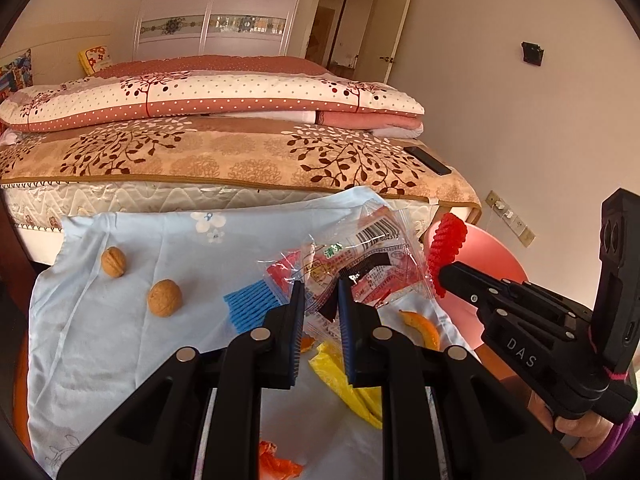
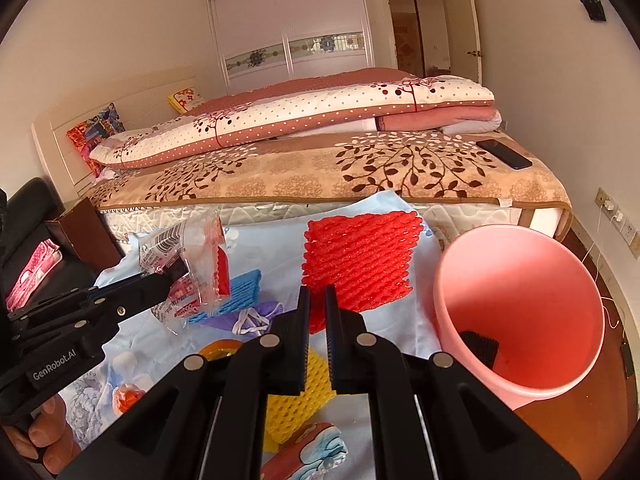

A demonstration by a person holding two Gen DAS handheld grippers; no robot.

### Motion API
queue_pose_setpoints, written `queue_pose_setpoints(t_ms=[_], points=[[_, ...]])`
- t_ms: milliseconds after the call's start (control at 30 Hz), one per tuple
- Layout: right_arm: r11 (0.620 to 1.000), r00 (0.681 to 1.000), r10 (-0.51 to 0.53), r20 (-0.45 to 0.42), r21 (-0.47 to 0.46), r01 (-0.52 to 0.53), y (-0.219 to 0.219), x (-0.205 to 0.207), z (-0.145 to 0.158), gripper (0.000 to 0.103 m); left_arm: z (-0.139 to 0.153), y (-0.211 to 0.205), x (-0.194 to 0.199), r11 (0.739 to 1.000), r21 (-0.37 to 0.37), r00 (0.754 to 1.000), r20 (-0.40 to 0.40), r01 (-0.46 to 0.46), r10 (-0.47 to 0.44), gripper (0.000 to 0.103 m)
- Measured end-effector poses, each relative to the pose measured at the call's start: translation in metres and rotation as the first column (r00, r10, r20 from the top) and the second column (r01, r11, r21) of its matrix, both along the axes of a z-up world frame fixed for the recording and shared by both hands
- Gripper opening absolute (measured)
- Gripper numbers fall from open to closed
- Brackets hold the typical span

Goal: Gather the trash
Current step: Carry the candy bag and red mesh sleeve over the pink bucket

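Observation:
My left gripper (image 1: 319,294) is shut on a crumpled clear and red snack wrapper (image 1: 352,256), held up above the light blue cloth (image 1: 120,320); the same wrapper (image 2: 188,264) shows at the left of the right wrist view. My right gripper (image 2: 318,300) is shut on a red foam fruit net (image 2: 360,256), which hangs lifted over the cloth. The left wrist view catches that net (image 1: 446,252) edge-on in the right gripper (image 1: 444,276). A pink bin (image 2: 520,312) stands open at the right, with a dark piece at its bottom.
On the cloth lie two walnuts (image 1: 164,298), a blue foam net (image 1: 250,306), yellow plastic (image 1: 344,380), orange peel (image 1: 424,326), a yellow foam net (image 2: 296,396) and a purple mask (image 2: 256,316). A bed (image 1: 240,160) with a phone (image 1: 430,160) stands behind.

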State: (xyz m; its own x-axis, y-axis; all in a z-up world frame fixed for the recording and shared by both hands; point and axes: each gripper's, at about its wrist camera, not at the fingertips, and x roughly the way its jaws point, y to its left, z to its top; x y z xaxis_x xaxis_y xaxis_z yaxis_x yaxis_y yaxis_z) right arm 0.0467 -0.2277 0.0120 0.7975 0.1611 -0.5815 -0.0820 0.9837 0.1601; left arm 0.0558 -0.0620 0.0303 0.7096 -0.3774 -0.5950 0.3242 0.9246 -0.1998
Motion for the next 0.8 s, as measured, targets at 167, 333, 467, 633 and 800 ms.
queue_pose_setpoints(t_ms=[167,333,467,633,800], points=[[0.999,0.999,-0.035,0.008,-0.004,0.035,-0.017,0.002,0.003,0.007,0.006,-0.022,0.006,0.999,0.022,0.999,0.033,0.024,-0.025,0.016],[0.997,0.997,-0.08,0.009,-0.002,0.08,-0.035,0.003,0.003,0.007,0.007,-0.042,0.013,0.998,0.026,0.998,0.039,0.053,-0.054,0.016],[0.993,0.993,-0.118,0.003,0.004,0.118,-0.053,0.006,0.002,0.007,0.007,-0.061,0.02,0.996,0.029,0.996,0.044,0.082,-0.083,0.016],[0.987,0.987,-0.162,-0.001,0.009,0.162,-0.075,0.006,-0.001,0.007,0.007,-0.084,0.025,0.992,0.041,0.991,0.052,0.119,-0.121,0.016],[0.978,0.978,-0.209,-0.02,0.026,0.209,-0.098,0.008,-0.009,0.007,0.005,-0.107,0.029,0.986,0.06,0.986,0.056,0.153,-0.156,0.016]])
